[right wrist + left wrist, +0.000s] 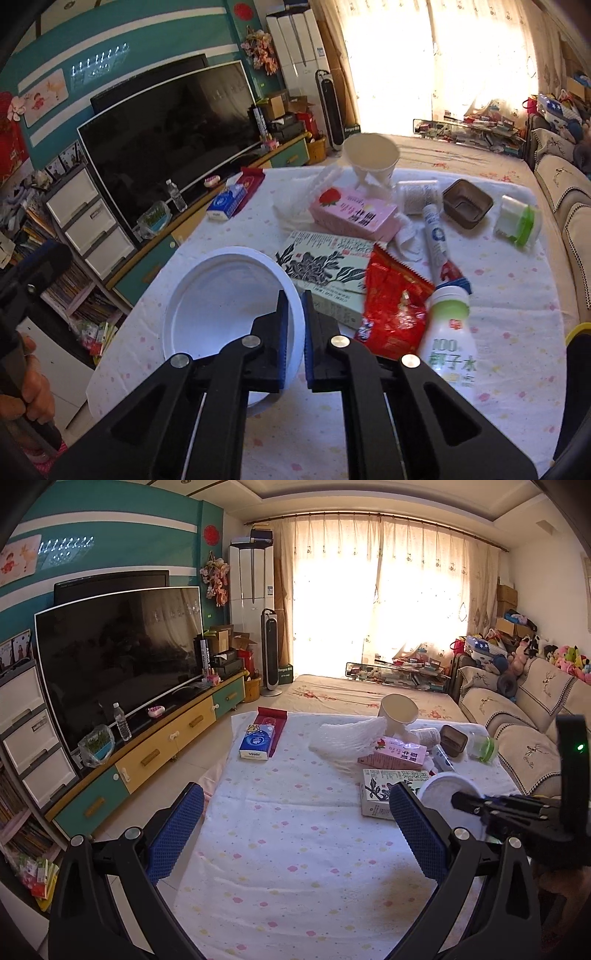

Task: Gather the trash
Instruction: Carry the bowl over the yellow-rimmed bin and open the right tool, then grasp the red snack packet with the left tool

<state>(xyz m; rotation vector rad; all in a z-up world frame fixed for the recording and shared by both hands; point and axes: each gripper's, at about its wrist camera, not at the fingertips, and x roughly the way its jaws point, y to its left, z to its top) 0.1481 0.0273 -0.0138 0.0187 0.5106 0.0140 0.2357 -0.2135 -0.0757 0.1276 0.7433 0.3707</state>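
Observation:
In the right wrist view my right gripper (295, 321) is shut on the rim of a white plastic bowl (221, 306), one pad inside and one outside, with the bowl tilted over the flowered tablecloth (517, 354). The left wrist view shows the same bowl (447, 790) at the tip of the right gripper (480, 806). Beside it lie a red snack wrapper (391, 310), a white drink bottle (448, 339), a printed flat box (325, 266) and a pink carton (354, 214). My left gripper (295, 830) stands open over bare cloth with nothing between its fingers.
Farther back on the table are a paper cup (371, 158), a brown tray (467, 205), a white tube (436, 232), a green-lidded container (517, 221) and a blue tissue pack (225, 203). A TV cabinet (166, 746) runs along the left, a sofa (528, 738) along the right.

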